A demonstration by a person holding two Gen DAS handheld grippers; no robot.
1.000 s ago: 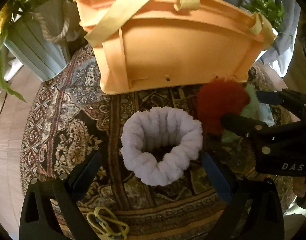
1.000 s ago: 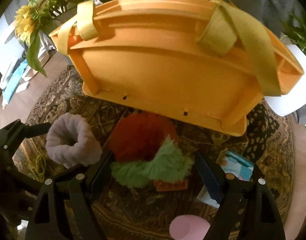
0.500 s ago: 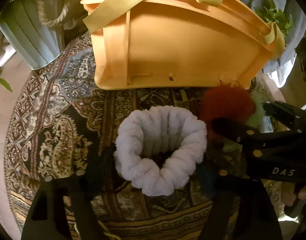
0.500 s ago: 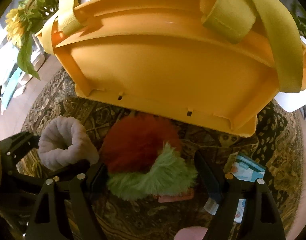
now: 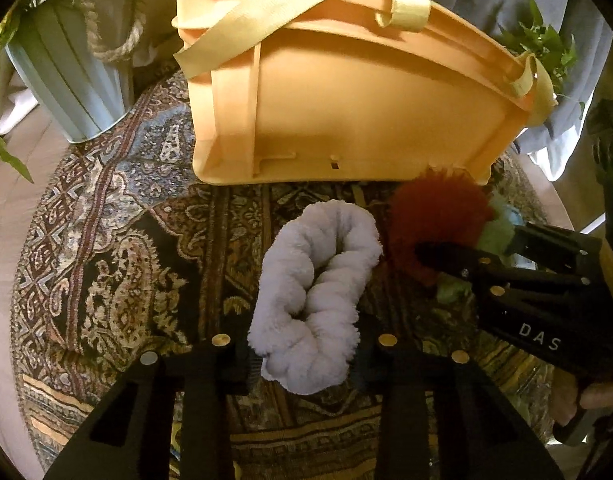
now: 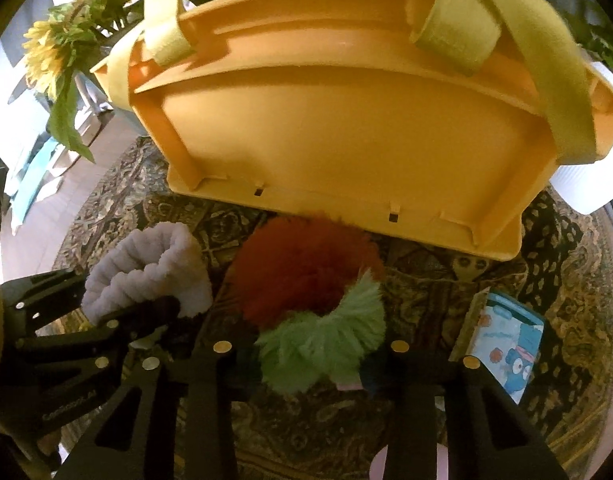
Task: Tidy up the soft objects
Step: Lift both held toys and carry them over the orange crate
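Since a second ago both tongs have closed in: the left tongs (image 5: 306, 356) have squeezed the white fluffy scrunchie (image 5: 316, 300) from an open ring into a narrow folded loop, and the right tongs (image 6: 306, 354) have drawn in on the green fluffy scrunchie (image 6: 326, 344). The left tongs now grip the white scrunchie between their pads, its far end reaching ahead of the tips toward the orange plastic basket (image 5: 358, 108). The right tongs hold the green scrunchie at its near edge; a red-orange fluffy scrunchie (image 6: 302, 268) lies touching it just beyond the tips, against the basket's base. The basket lies tipped on its side ahead of both tongs, its yellow fabric strap (image 6: 546, 64) draped across it. Everything rests on a round bench covered by a patterned cloth (image 5: 106, 264). Right of the right tongs lies a small blue cartoon-printed packet (image 6: 506, 356). Left of the left tongs, further off, stands a pale ribbed planter (image 5: 66, 80).
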